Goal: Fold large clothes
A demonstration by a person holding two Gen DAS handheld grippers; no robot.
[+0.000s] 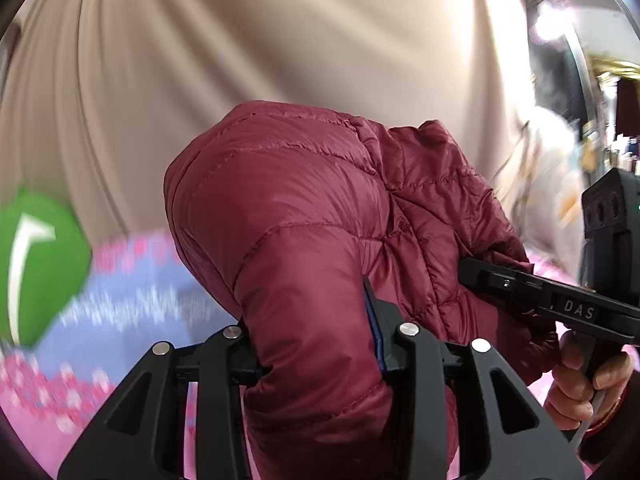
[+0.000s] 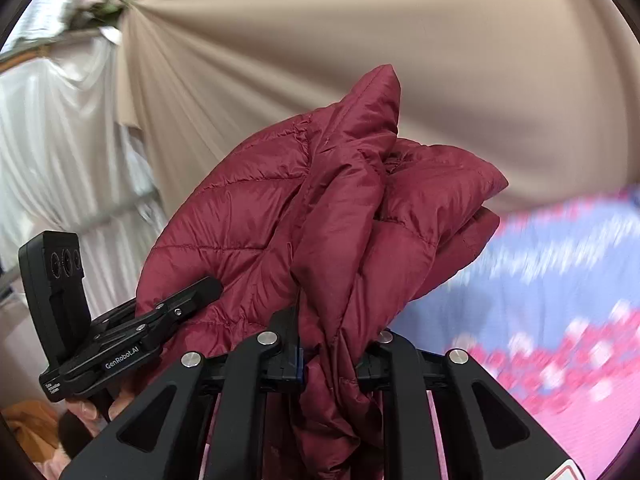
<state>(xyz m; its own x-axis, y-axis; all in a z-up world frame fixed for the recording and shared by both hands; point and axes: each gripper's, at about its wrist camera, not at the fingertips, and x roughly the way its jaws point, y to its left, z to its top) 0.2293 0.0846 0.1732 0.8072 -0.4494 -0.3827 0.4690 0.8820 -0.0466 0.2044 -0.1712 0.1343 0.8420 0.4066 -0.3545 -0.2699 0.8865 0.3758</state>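
A dark red quilted puffer jacket (image 1: 304,216) is bunched and held up in the air by both grippers. My left gripper (image 1: 316,344) is shut on a thick fold of it, the padding bulging between the jaws. My right gripper (image 2: 336,344) is shut on another gathered fold of the jacket (image 2: 320,208). The right gripper also shows at the right of the left wrist view (image 1: 560,300), clamped into the jacket's side. The left gripper shows at the lower left of the right wrist view (image 2: 160,320), biting the jacket too.
Below lies a pink and blue patterned bedspread (image 1: 132,292), also in the right wrist view (image 2: 560,280). A green cushion (image 1: 40,264) sits at the left. Beige curtains (image 2: 360,40) fill the background, with white drapes (image 2: 60,140) at left.
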